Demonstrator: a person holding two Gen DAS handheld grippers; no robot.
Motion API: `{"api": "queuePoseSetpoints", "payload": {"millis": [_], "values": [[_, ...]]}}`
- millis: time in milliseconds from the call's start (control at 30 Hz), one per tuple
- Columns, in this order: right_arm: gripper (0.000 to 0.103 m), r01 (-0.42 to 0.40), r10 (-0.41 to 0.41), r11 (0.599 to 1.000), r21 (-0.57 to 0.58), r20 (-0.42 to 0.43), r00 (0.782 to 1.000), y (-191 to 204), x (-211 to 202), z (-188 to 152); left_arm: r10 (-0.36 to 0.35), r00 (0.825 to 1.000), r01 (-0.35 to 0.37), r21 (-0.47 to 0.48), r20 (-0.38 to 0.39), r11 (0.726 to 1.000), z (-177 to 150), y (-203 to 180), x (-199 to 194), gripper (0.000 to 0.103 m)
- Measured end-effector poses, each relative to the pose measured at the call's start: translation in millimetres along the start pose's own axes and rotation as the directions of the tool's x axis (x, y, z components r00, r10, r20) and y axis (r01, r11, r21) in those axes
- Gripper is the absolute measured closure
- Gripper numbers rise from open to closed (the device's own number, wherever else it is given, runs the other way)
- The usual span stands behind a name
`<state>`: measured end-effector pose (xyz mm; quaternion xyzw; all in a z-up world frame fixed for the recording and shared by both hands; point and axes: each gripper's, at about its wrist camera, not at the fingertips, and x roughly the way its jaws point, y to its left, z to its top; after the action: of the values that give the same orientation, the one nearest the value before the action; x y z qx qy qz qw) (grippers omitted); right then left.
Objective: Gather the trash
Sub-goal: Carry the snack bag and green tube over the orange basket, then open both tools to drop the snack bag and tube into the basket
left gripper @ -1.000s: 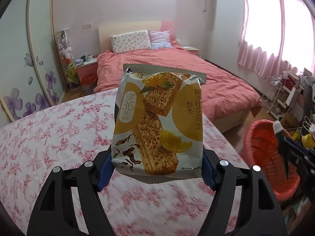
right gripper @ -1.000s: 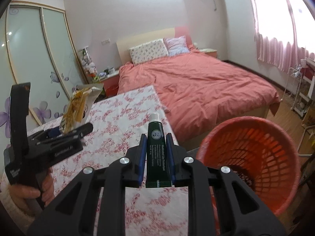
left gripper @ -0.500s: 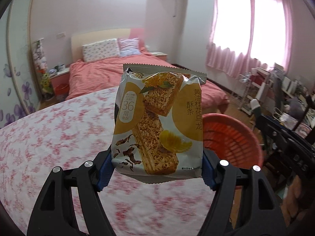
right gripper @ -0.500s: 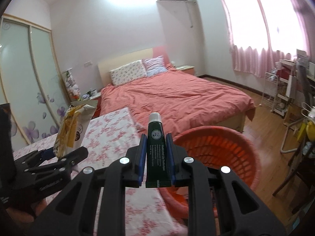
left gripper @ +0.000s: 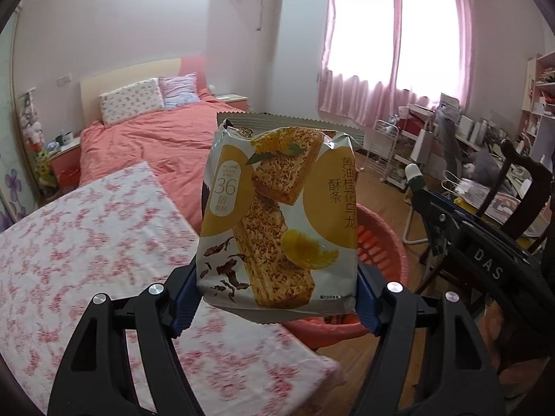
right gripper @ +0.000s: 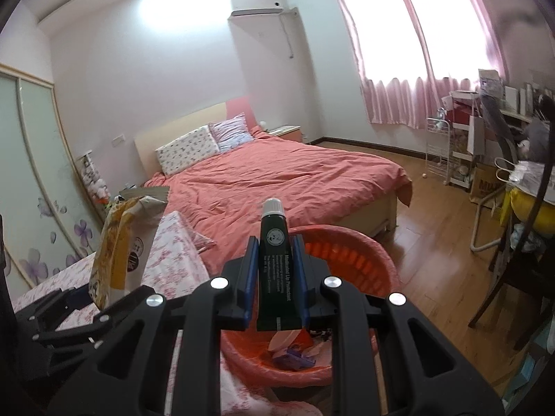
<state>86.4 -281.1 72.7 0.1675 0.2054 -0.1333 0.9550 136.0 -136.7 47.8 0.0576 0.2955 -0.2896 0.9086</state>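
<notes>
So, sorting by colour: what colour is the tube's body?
Dark green, with a pale grey cap; the tube shows best in the right wrist view.

Both views have swung from the flowered table toward the window side, so the red basket (right gripper: 347, 242) now sits at six o'clock under the right gripper (right gripper: 275, 270).
</notes>
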Motion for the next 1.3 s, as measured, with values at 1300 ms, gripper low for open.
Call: {"api": "queuePoseSetpoints", "payload": {"millis": [1300], "values": [[0.064, -0.044, 0.054, 0.990, 0.131, -0.072, 0.996, -64, 74, 7, -0.063, 0.986, 0.063, -0.004, -0.156, 0.998, -5, -42, 83, 0.023]]}}
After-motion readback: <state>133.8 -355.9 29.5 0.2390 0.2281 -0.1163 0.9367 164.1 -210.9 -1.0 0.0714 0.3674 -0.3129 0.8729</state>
